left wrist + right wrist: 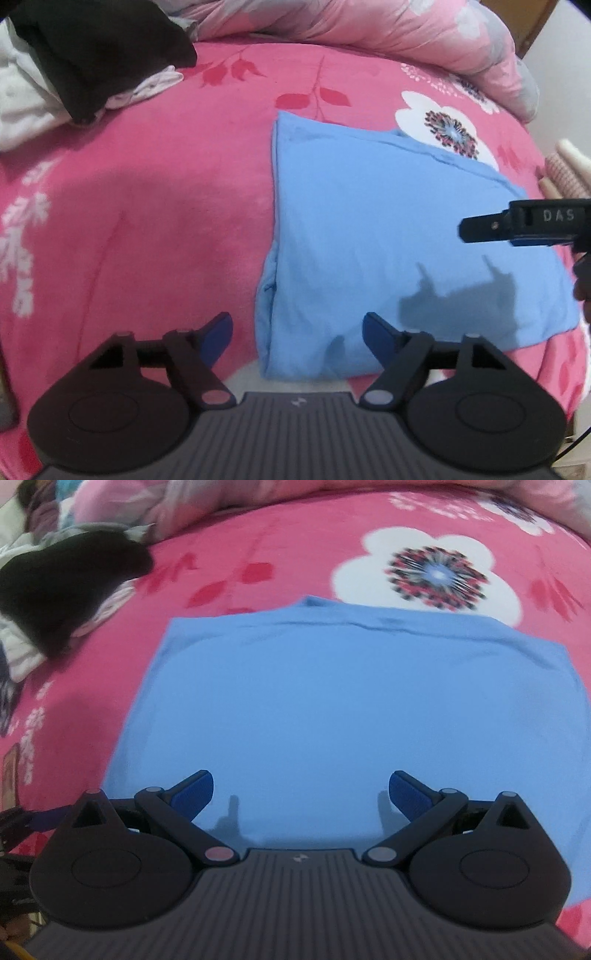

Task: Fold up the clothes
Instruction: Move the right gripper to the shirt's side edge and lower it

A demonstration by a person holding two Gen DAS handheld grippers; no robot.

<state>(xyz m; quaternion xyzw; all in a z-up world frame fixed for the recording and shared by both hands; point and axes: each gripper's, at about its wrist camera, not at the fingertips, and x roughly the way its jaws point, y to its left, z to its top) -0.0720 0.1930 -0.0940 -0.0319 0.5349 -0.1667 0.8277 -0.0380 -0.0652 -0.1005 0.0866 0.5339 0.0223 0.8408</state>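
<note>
Both the left claw (297, 330) and the right claw (301, 794) hang wide apart and empty above the folded light-blue cotton garment (295, 709). It lies flat on the pink flower-printed bed cover (166, 206), with a black crumpled garment (92, 51) well beyond.

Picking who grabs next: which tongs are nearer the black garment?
Left. Left tongs hang at the blue shirt's left edge, toward the black garment; right tongs hang over the shirt's middle, farther away.

Raised letters "DAS" stand on the black body of the right tongs (480, 229), seen at the right edge above the blue folded garment (388, 236). No other lettering is legible.
</note>
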